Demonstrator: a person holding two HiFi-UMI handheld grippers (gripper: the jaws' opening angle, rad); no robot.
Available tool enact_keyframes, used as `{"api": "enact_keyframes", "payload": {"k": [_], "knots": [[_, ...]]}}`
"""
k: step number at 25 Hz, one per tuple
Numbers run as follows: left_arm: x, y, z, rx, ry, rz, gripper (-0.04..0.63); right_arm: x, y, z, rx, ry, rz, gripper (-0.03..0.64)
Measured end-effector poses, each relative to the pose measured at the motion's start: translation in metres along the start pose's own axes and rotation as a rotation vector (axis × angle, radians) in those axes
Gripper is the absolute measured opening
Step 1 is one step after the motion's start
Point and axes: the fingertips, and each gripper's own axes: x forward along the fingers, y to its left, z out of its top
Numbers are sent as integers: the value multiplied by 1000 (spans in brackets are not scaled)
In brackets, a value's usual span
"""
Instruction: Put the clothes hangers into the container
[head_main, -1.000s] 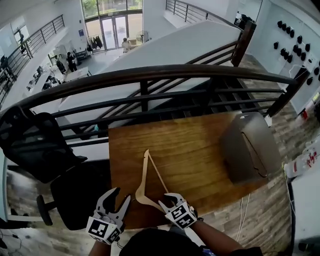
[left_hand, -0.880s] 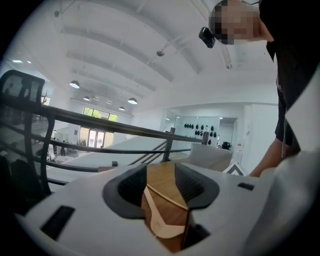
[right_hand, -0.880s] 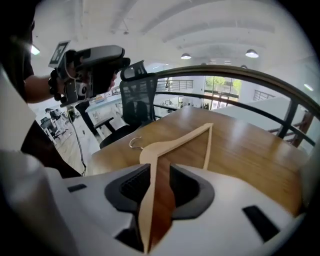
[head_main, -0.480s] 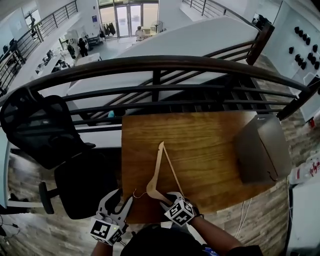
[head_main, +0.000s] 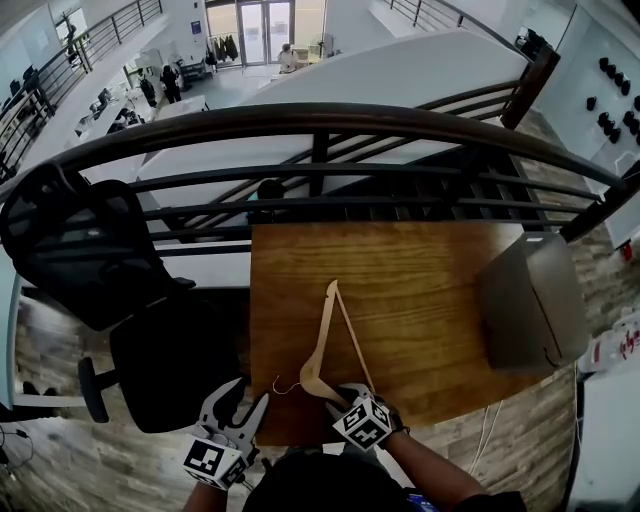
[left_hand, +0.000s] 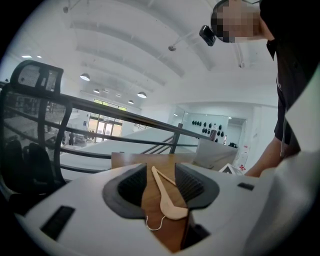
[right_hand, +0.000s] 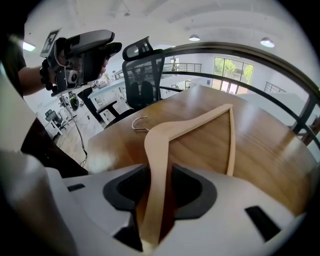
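Note:
A pale wooden hanger (head_main: 322, 345) lies on the wooden table (head_main: 430, 270), its wire hook (head_main: 284, 388) toward the near left edge. My right gripper (head_main: 348, 396) sits at the hanger's near arm. In the right gripper view that arm (right_hand: 190, 125) runs between the jaws (right_hand: 160, 187), which have just been closing a little; thin gaps still show on both sides, so it is open. My left gripper (head_main: 247, 398) hovers off the table's near left corner, open and empty, with the hanger (left_hand: 167, 192) seen beyond its jaws (left_hand: 161, 181). The grey container (head_main: 525, 300) stands at the table's right end.
A black office chair (head_main: 110, 270) stands left of the table, close to my left gripper. A dark railing (head_main: 320, 120) runs along the table's far side. A cable (head_main: 490, 420) hangs off the near right edge.
The hanger has come down with my right gripper and now lies flat near the table's front edge, hook showing. The right jaws stand wider than a second ago. My left gripper dropped slightly.

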Motion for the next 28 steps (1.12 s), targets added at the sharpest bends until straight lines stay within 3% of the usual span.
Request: {"api": "enact_keyframes", "payload": {"k": [9,17,19,23,28], "knots": [[8,-1,-14,-17,28,-26,181,-1,2,2,-19,22,10,94],[17,0,-62,-27,171,-70,183,-24,3,17,111,-72,95,94],[19,2,-75,-82,208,-77,192,-28,2,20,124,-90,105,94],[33,7,-98,-266,248,-63,206,-32,1,20,131,-113,120,94],[48,12,-117,-378,293,-61,234,-35,2,21,144,-135,126,94]]}}
